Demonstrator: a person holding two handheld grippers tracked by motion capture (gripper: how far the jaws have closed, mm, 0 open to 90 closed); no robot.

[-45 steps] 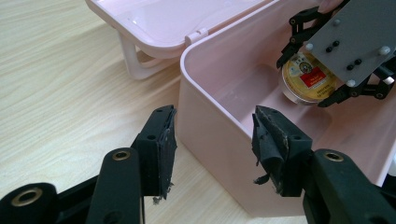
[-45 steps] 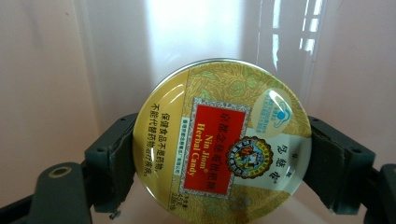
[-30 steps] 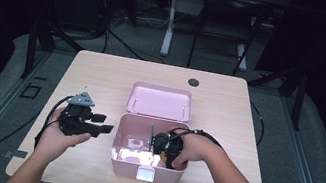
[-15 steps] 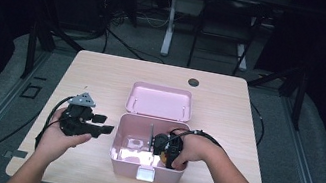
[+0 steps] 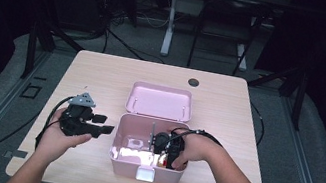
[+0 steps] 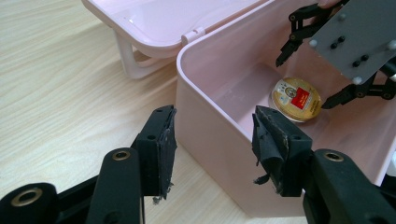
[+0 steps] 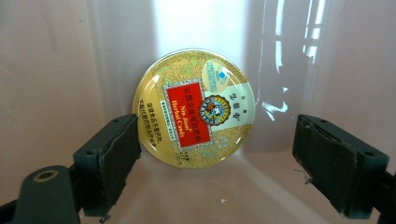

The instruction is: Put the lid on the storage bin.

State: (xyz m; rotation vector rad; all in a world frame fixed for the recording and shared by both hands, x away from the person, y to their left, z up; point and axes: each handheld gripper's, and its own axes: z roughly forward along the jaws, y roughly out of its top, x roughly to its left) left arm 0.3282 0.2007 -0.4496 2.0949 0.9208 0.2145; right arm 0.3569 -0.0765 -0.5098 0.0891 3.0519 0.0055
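Glossy pink plastic forms the open box (image 5: 125,158) on the pale wood-grain table (image 5: 230,103); we see a round, gold-printed tin (image 7: 194,108) flat on its floor; our right hand-held gripper (image 7: 217,170), jaws just opening, brackets it untouched; our left hand-held gripper (image 6: 212,140) gapes, straddling the box wall.

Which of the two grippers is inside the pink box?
The right gripper; its open jaws flank the round tin. The left gripper stays outside the pink box.
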